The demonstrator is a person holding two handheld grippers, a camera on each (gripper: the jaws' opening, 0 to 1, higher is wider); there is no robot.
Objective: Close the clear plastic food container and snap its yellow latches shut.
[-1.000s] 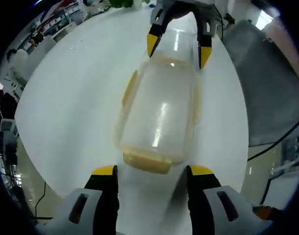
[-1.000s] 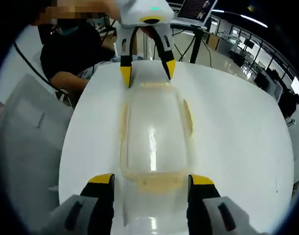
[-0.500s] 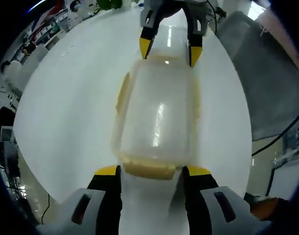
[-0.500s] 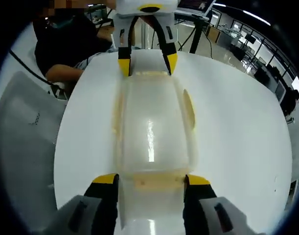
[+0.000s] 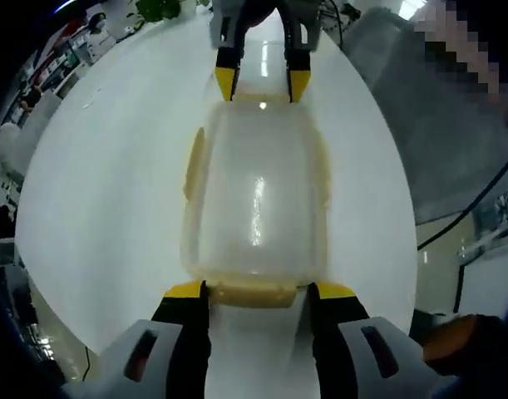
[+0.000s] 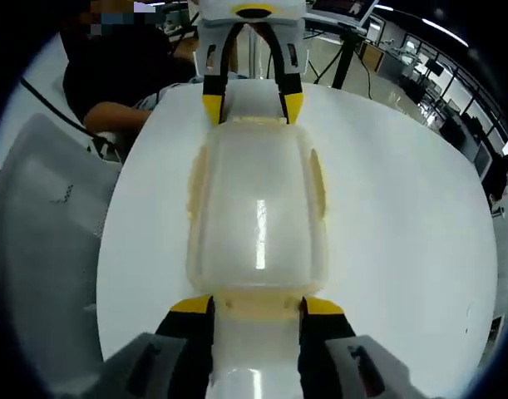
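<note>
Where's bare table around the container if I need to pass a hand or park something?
Bare white table runs along both long sides of the container, out to the table's edge. Both short ends are crowded: the left gripper straddles one end latch and the right gripper the opposite one.

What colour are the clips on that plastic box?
Pale yellow; the latch shows best in the left gripper view.

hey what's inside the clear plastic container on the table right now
Nothing shows through the clear lid of the container: it looks empty, down to the white table. Glare on the lid hides a narrow strip.
</note>
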